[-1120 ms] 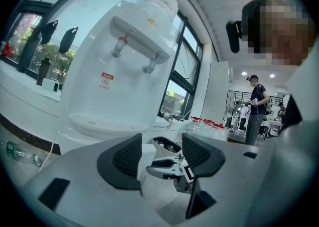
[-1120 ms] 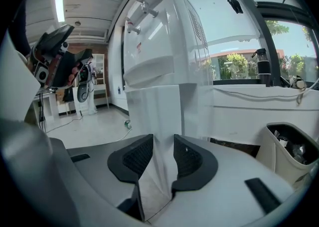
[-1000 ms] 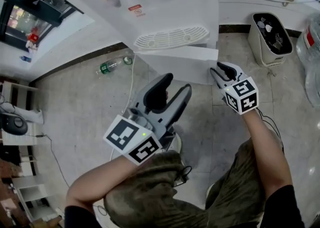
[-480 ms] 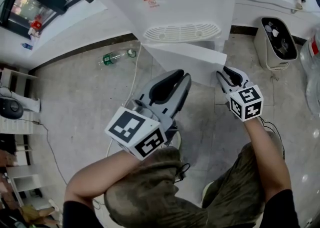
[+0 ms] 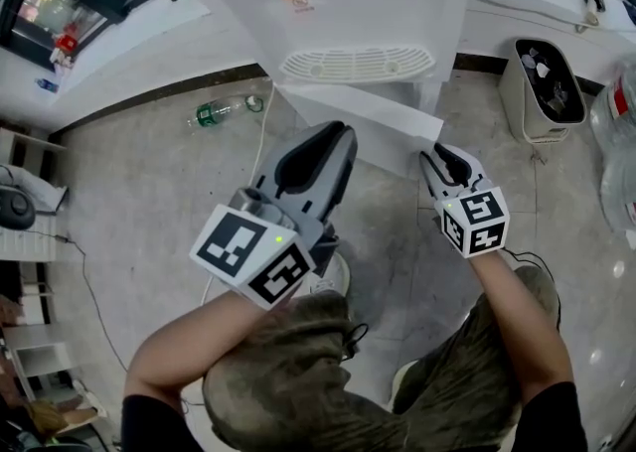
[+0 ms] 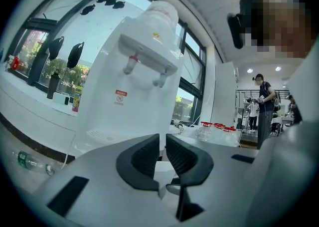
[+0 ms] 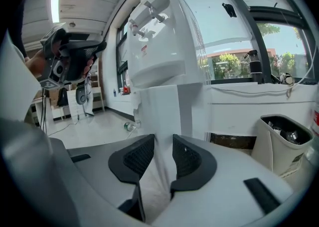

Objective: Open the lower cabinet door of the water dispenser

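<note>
The white water dispenser (image 5: 368, 3) stands ahead of me, its lower cabinet door (image 5: 368, 112) swung out from the body. My right gripper (image 5: 435, 154) is shut on the door's free edge. In the right gripper view the door panel (image 7: 167, 111) runs between the pads of that gripper (image 7: 163, 158). My left gripper (image 5: 333, 132) hovers in front of the door, left of the right one. Its jaws are closing, down to a thin slit with nothing between them, as the left gripper view (image 6: 162, 156) shows, with the dispenser (image 6: 134, 96) beyond.
A green plastic bottle (image 5: 214, 114) lies on the floor at the left, by a cord (image 5: 260, 142). A waste bin (image 5: 545, 87) stands at the right, with large water bottles (image 5: 621, 142) beyond it. My knees are just below the grippers. A person (image 6: 262, 106) stands far off.
The left gripper's jaws went from wide open to nearly together, and it drifted slightly left. The right gripper stayed clamped on the door edge and moved a little toward me with it.
</note>
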### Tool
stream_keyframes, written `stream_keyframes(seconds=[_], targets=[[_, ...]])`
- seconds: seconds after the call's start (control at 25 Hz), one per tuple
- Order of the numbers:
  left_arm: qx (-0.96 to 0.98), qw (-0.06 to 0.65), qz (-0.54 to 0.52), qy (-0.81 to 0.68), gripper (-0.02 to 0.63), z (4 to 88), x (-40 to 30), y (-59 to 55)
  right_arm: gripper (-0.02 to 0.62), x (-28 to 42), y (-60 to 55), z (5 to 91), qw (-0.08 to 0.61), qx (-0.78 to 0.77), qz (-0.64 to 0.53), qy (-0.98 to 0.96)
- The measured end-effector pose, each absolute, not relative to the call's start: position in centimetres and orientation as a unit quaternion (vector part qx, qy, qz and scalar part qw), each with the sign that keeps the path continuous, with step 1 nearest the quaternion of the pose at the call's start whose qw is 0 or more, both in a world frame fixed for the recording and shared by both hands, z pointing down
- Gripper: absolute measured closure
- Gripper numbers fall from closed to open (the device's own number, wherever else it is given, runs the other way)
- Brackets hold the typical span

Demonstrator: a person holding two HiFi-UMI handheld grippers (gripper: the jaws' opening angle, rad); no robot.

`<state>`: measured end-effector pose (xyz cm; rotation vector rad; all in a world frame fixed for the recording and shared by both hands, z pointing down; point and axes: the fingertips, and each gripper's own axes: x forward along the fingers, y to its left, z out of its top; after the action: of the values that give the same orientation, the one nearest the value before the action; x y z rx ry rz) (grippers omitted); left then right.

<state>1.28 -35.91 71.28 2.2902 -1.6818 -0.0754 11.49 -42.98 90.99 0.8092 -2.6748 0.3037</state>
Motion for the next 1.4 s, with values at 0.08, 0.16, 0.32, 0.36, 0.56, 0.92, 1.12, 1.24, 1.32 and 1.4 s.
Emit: stream_keyframes(seconds=[0.08, 0.16, 0.32, 0.36, 0.56, 0.92, 1.12, 1.24, 1.32, 1.4], targets=[[0.796, 0.151, -0.028, -0.585, 0.568, 71.2, 1.3, -36.0, 0.489, 11.5, -42.5, 91.0, 0.161, 0.287, 0.111, -0.938], [0.797, 0.148, -0.028, -0.585, 0.568, 70.9, 1.3, -36.0, 0.489, 11.4, -41.9, 91.0, 0.159, 0.288, 0.113, -0.937], [0.795, 0.152, -0.030, -0.586, 0.568, 70.3, 1.4, -35.4, 0.492, 11.3, -40.7, 91.0, 0.159, 0.286, 0.113, -0.938], [0.793, 0.159, -0.033, -0.588, 0.569, 70.2, 1.2, -35.2, 0.492, 11.2, -40.3, 91.1, 0.158, 0.288, 0.112, -0.938], [0.781, 0.146, -0.022, -0.607, 0.581, 69.4, 0.6, -33.3, 0.495, 10.9, -38.4, 91.3, 0.156, 0.302, 0.113, -0.934], [0.778, 0.131, 0.002, -0.614, 0.584, 69.2, -2.9, -29.8, 0.499, 9.5, -34.5, 91.5, 0.156, 0.311, 0.117, -0.930], [0.781, 0.129, 0.002, -0.611, 0.584, 67.0, -9.2, -29.1, 0.499, 8.6, -31.7, 92.1, 0.185, 0.294, 0.119, -0.930], [0.779, 0.088, -0.011, -0.621, 0.584, 65.1, -11.5, -29.8, 0.499, 8.9, -31.7, 92.1, 0.183, 0.324, 0.138, -0.918], [0.789, 0.071, -0.018, -0.609, 0.584, 64.6, -11.2, -30.4, 0.485, 9.0, -31.9, 91.9, 0.179, 0.344, 0.131, -0.912], [0.800, 0.058, -0.027, -0.597, 0.584, 64.4, -10.8, -31.2, 0.485, 8.7, -32.2, 91.5, 0.177, 0.355, 0.124, -0.910]])
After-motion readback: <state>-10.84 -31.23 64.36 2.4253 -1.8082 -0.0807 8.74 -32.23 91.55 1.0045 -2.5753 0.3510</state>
